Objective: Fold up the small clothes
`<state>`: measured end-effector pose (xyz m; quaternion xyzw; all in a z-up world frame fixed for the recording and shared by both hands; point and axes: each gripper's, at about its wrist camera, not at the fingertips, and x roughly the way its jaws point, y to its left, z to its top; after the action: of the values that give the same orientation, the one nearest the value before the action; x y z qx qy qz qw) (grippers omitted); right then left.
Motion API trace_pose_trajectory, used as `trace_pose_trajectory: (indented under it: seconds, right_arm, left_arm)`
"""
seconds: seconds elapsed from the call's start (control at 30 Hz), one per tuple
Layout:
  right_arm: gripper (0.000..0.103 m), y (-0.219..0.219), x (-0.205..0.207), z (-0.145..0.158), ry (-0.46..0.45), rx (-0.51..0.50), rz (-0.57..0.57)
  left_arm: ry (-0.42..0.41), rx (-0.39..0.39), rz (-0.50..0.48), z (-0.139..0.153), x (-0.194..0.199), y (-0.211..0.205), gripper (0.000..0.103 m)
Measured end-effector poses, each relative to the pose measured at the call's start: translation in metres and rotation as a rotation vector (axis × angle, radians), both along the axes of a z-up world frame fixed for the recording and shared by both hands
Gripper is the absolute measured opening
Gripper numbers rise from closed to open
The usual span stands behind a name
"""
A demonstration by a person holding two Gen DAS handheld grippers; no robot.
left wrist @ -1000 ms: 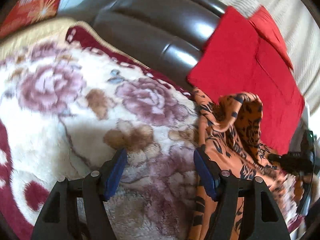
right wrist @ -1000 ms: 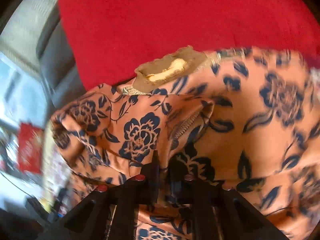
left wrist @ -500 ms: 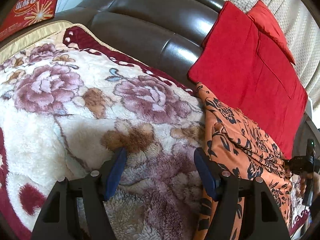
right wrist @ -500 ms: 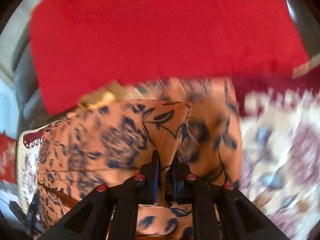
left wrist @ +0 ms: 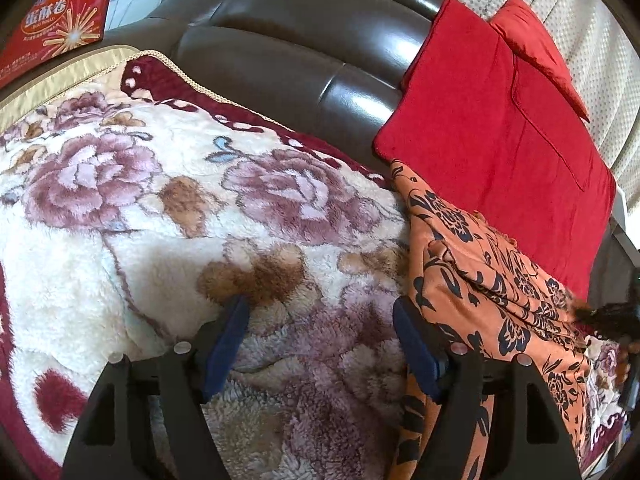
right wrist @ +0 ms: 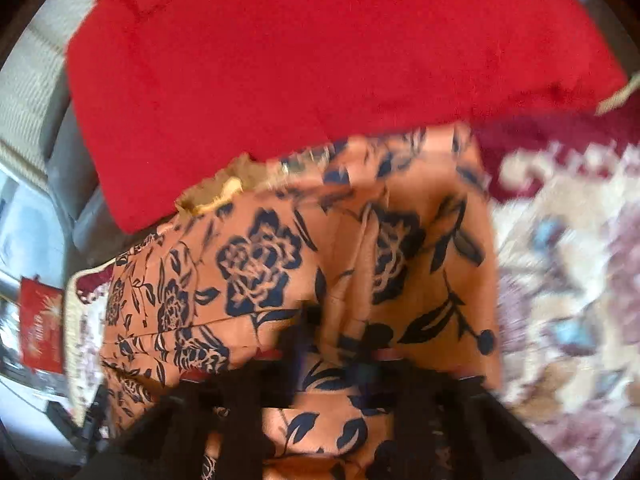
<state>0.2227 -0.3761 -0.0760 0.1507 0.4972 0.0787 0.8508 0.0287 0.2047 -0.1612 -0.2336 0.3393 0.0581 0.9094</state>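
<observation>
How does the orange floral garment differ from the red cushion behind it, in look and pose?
The orange floral garment carries a dark blue flower print; the red cushion is plain red. The garment lies rumpled in folds on the plush blanket; the cushion is smooth and leans against the dark sofa back. Both are soft fabric, and the garment's edge reaches the cushion's base.

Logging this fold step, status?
Left gripper open over floral blanket, empty. Right gripper blurred, jaws parting on orange floral garment. Red cushion directly behind garment.
</observation>
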Motion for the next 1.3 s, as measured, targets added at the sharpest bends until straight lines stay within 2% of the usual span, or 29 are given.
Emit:
trace_pose_trajectory:
  seconds: [0.03, 0.07, 0.1, 0.13, 0.17, 0.27, 0.3, 0.33, 0.37, 0.5, 0.53, 0.57, 0.6, 0.67, 0.7, 0.83, 0.9, 0.93, 0.97, 1.0, 1.03, 1.07, 1.1, 1.17, 1.23, 1.3]
  right_arm:
    - [0.009, 0.002, -0.004, 0.01, -0.044, -0.04, 0.011]
    - [0.013, 0.004, -0.005, 0.01, -0.048, -0.064, 0.027]
    - [0.017, 0.008, 0.001, -0.003, 0.018, -0.081, 0.065]
    - [0.034, 0.011, 0.012, -0.019, 0.112, -0.065, 0.088]
    - [0.04, 0.0, 0.013, -0.034, 0.168, -0.006, 0.057]
    - [0.042, -0.033, 0.008, -0.031, 0.086, 0.189, -0.051]
    - [0.052, -0.043, 0.009, -0.029, 0.066, 0.268, -0.086]
    - [0.079, -0.05, 0.013, -0.028, 0.057, 0.32, -0.114]
    - [0.083, -0.054, 0.019, -0.027, 0.044, 0.343, -0.135]
    - [0.081, -0.049, 0.057, -0.04, 0.094, 0.319, -0.123]
    - [0.074, -0.044, 0.062, -0.042, 0.103, 0.294, -0.104]
    - [0.043, -0.036, 0.068, -0.045, 0.115, 0.236, -0.071]
    - [0.027, -0.022, 0.07, -0.054, 0.154, 0.122, -0.044]
    - [0.024, -0.013, 0.07, -0.065, 0.146, -0.037, -0.018]
    - [0.025, -0.01, 0.067, -0.064, 0.112, -0.089, -0.029]
    - [0.04, 0.006, 0.052, -0.054, 0.061, -0.192, -0.061]
    - [0.059, 0.015, 0.036, -0.038, -0.006, -0.204, -0.069]
    - [0.075, 0.025, 0.028, -0.029, -0.051, -0.188, -0.067]
    - [0.086, 0.027, 0.019, -0.029, -0.083, -0.177, -0.045]
    - [0.09, 0.034, 0.017, -0.04, -0.055, -0.187, 0.003]
    - [0.093, 0.034, 0.02, -0.058, 0.043, -0.204, 0.043]
    - [0.093, 0.027, 0.019, -0.073, 0.108, -0.157, 0.055]
    - [0.092, 0.015, 0.014, -0.068, 0.066, -0.113, 0.005]
    - [0.094, -0.001, 0.002, -0.056, 0.041, -0.093, -0.081]
    - [0.094, -0.015, -0.018, -0.043, -0.029, -0.033, -0.093]
    - [0.094, -0.03, -0.041, -0.043, -0.037, -0.004, -0.113]
  left_arm:
    - [0.0, 0.0, 0.0, 0.0, 0.0, 0.0, 0.075]
    - [-0.001, -0.001, 0.0, 0.0, 0.0, 0.0, 0.075]
    - [-0.002, -0.003, 0.0, 0.0, 0.0, 0.0, 0.075]
    - [-0.003, -0.005, 0.0, 0.0, 0.0, 0.0, 0.075]
    - [-0.005, -0.008, 0.0, 0.0, -0.001, 0.001, 0.075]
    - [-0.007, -0.015, 0.0, -0.001, -0.001, 0.001, 0.075]
    - [-0.003, -0.01, -0.002, -0.001, 0.0, 0.0, 0.077]
    - [-0.002, -0.006, -0.006, -0.001, 0.001, -0.001, 0.079]
    - [-0.001, -0.001, -0.01, -0.001, 0.002, -0.002, 0.08]
    - [0.003, 0.003, -0.011, -0.001, 0.003, -0.003, 0.08]
    - [0.004, 0.005, -0.011, -0.001, 0.003, -0.003, 0.08]
    - [0.006, 0.008, -0.012, -0.001, 0.004, -0.003, 0.08]
    - [0.007, 0.009, -0.014, -0.001, 0.005, -0.004, 0.081]
    - [0.009, 0.014, -0.017, -0.002, 0.006, -0.004, 0.082]
    - [0.009, 0.017, -0.017, -0.002, 0.006, -0.005, 0.082]
    - [0.007, 0.013, -0.016, -0.003, 0.005, -0.004, 0.082]
    - [0.007, 0.013, -0.017, -0.003, 0.006, -0.004, 0.082]
    - [0.007, 0.014, -0.018, -0.003, 0.006, -0.004, 0.082]
    - [0.008, 0.014, -0.018, -0.003, 0.006, -0.004, 0.082]
    - [0.008, 0.015, -0.018, -0.003, 0.006, -0.004, 0.082]
    - [0.008, 0.015, -0.018, -0.002, 0.005, -0.004, 0.082]
    - [0.007, 0.014, -0.018, -0.002, 0.005, -0.004, 0.082]
    - [0.005, 0.012, -0.018, -0.002, 0.004, -0.004, 0.082]
    - [0.0, 0.008, -0.019, -0.002, 0.002, -0.003, 0.082]
    - [0.002, 0.011, -0.019, -0.002, 0.001, -0.004, 0.082]
    - [0.009, 0.025, -0.018, -0.002, 0.001, -0.006, 0.082]
